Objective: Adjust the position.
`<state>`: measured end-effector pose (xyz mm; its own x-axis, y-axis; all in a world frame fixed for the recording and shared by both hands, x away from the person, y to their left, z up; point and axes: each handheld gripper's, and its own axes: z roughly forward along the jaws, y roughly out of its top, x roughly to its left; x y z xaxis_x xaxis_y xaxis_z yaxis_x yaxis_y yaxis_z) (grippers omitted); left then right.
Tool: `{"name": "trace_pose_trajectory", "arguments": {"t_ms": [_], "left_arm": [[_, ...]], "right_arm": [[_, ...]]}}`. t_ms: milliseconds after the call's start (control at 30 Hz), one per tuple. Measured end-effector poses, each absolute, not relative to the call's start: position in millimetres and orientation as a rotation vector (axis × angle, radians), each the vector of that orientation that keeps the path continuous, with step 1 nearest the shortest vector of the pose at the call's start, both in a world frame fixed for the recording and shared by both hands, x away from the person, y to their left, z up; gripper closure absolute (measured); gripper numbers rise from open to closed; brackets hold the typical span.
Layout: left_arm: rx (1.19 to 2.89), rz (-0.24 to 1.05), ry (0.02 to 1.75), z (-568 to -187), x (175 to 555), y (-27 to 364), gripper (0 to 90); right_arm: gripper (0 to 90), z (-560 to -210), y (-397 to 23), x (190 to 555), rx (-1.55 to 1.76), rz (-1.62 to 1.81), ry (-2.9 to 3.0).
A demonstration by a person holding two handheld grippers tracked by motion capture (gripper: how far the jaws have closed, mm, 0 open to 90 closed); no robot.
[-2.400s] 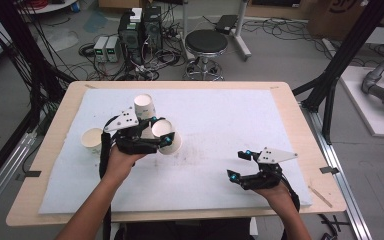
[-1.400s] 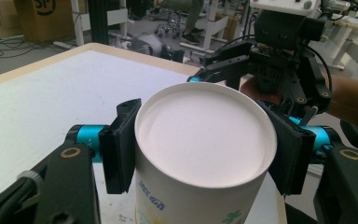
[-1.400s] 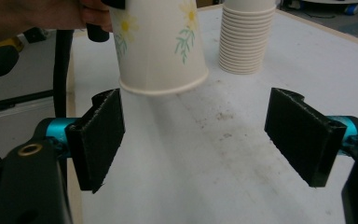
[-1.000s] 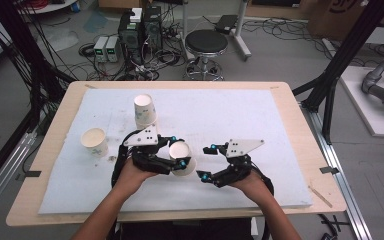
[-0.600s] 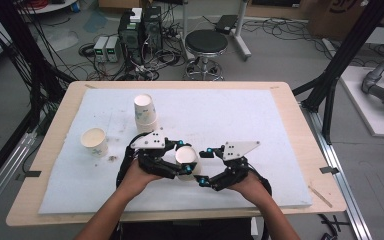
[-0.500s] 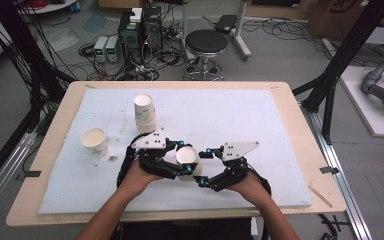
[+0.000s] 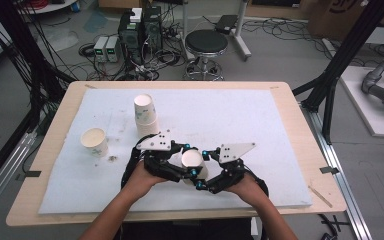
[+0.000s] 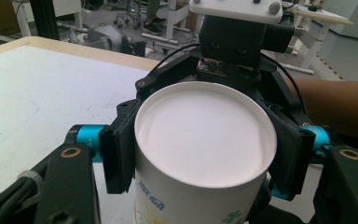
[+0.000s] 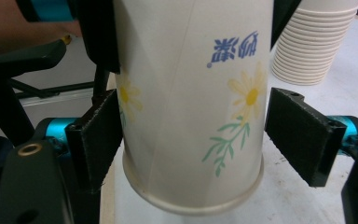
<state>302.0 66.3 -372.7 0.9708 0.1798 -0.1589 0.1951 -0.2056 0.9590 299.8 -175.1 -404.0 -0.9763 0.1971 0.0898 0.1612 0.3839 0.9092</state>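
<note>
Overhead: inverted paper cup (image 7: 192,161) between left gripper (image 7: 187,161) and right gripper (image 7: 203,170), near table's front edge; left gripper view: jaws clamp cup (image 8: 205,154); right gripper view: one pad touching, other apart, cup (image 9: 191,102) ungripped

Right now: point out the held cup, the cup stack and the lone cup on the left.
held cup (image 7: 192,159), high view, on its white base.
cup stack (image 7: 145,116), high view, on its side wall.
lone cup (image 7: 94,141), high view, on its open mouth.
</note>
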Motion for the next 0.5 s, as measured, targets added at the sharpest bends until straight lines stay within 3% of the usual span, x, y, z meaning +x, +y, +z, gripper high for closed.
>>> {"name": "trace_pose_trajectory", "arguments": {"t_ms": [500], "left_arm": [[1.763, -0.033, 0.275, -373.0, 303.3, 66.4, 35.3]], "right_arm": [[28.8, -405.7, -177.5, 301.4, 0.31, 1.751, 2.596]]}}
